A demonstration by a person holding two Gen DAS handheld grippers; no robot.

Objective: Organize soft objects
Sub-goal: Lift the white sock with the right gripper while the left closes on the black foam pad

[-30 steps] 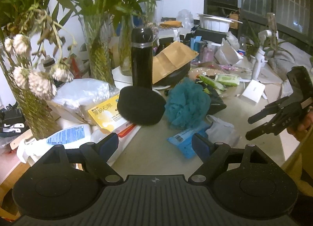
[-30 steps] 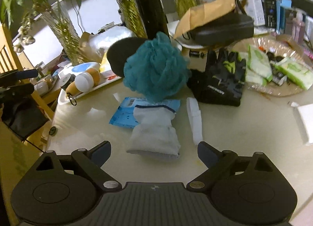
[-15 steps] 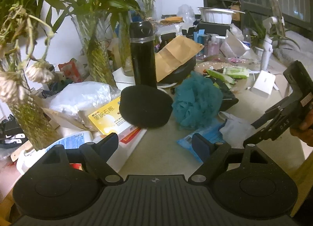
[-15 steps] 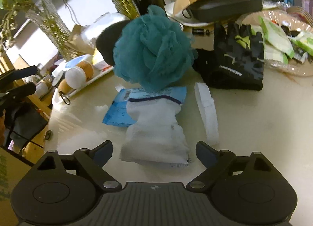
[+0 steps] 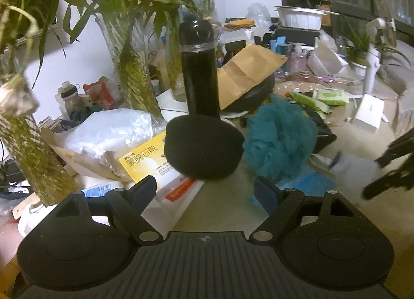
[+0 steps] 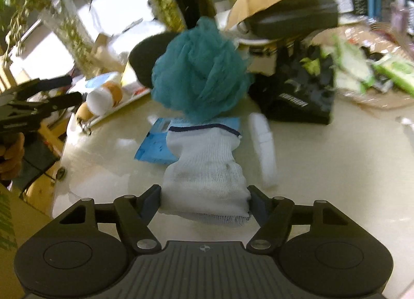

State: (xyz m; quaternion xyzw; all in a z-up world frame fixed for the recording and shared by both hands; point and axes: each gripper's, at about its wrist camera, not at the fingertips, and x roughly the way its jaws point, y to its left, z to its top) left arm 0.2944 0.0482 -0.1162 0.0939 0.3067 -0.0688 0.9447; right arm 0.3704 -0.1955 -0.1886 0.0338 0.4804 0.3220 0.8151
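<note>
A white knit sock (image 6: pixel 204 169) with a dark cuff line lies on the cream table, partly over a blue packet (image 6: pixel 157 141). My right gripper (image 6: pixel 204 202) is open, one finger on each side of the sock's near end. Behind the sock sit a teal bath pouf (image 6: pixel 199 79), a black sponge (image 6: pixel 147 58) and a black glove (image 6: pixel 297 92). In the left wrist view my left gripper (image 5: pixel 205 187) is open and empty, in front of the black sponge (image 5: pixel 204 148) and the pouf (image 5: pixel 279 138); the sock (image 5: pixel 357 167) and right gripper (image 5: pixel 388 169) show at right.
A black flask (image 5: pixel 199 68), glass vases with plants (image 5: pixel 134 71), a yellow box (image 5: pixel 147 164), a plastic bag (image 5: pixel 111 130), a brown envelope on a black case (image 5: pixel 248 73) and a tray of green packets (image 6: pixel 375 76) crowd the table's back. A white strip (image 6: pixel 264 143) lies right of the sock.
My right gripper has moved forward and down until its open fingers straddle the sock's near end. My left gripper has drifted a little closer to the black sponge.
</note>
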